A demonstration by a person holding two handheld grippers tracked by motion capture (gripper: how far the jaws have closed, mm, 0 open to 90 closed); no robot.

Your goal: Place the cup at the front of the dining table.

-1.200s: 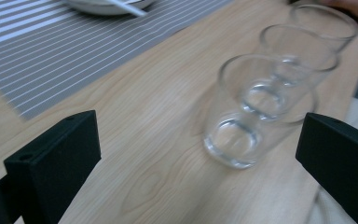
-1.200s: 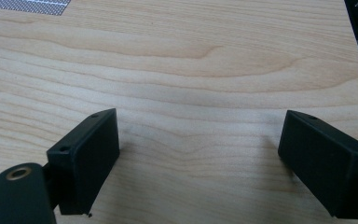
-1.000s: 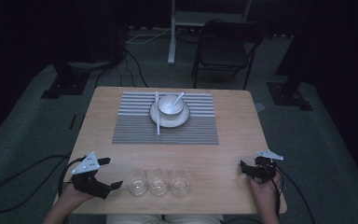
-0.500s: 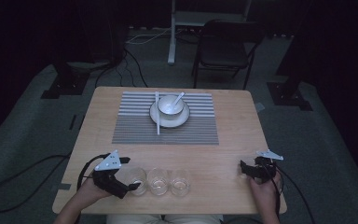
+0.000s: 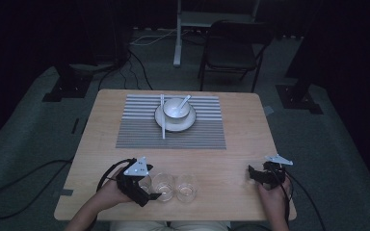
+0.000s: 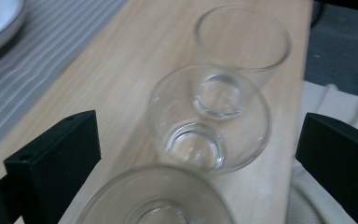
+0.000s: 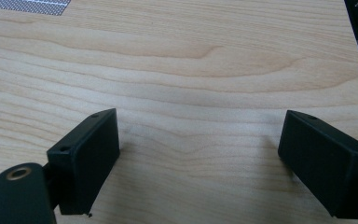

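Three clear empty glasses stand in a row near the table's front edge: the left glass (image 5: pixel 147 182), the middle glass (image 5: pixel 164 186) and the right glass (image 5: pixel 186 187). My left gripper (image 5: pixel 150 188) is open, with its jaws on either side of the left glass. In the left gripper view that nearest glass (image 6: pixel 158 203) sits low between the jaws of the left gripper (image 6: pixel 200 140), with the middle glass (image 6: pixel 209 121) and far glass (image 6: pixel 242 39) lined up behind it. My right gripper (image 5: pixel 251 175) rests open at the front right; in its own view the right gripper (image 7: pixel 200 140) holds nothing over bare wood.
A grey striped placemat (image 5: pixel 135 134) lies at the table's far middle. On it are a white plate (image 5: pixel 160 122), a white bowl (image 5: pixel 176 108) with a spoon (image 5: pixel 185 100), and chopsticks (image 5: pixel 163 126). A chair (image 5: pixel 233 53) stands beyond the table.
My left gripper has moved right along the front edge, from the table's left corner to the left glass, which now stands between its open jaws. The right gripper has stayed put.
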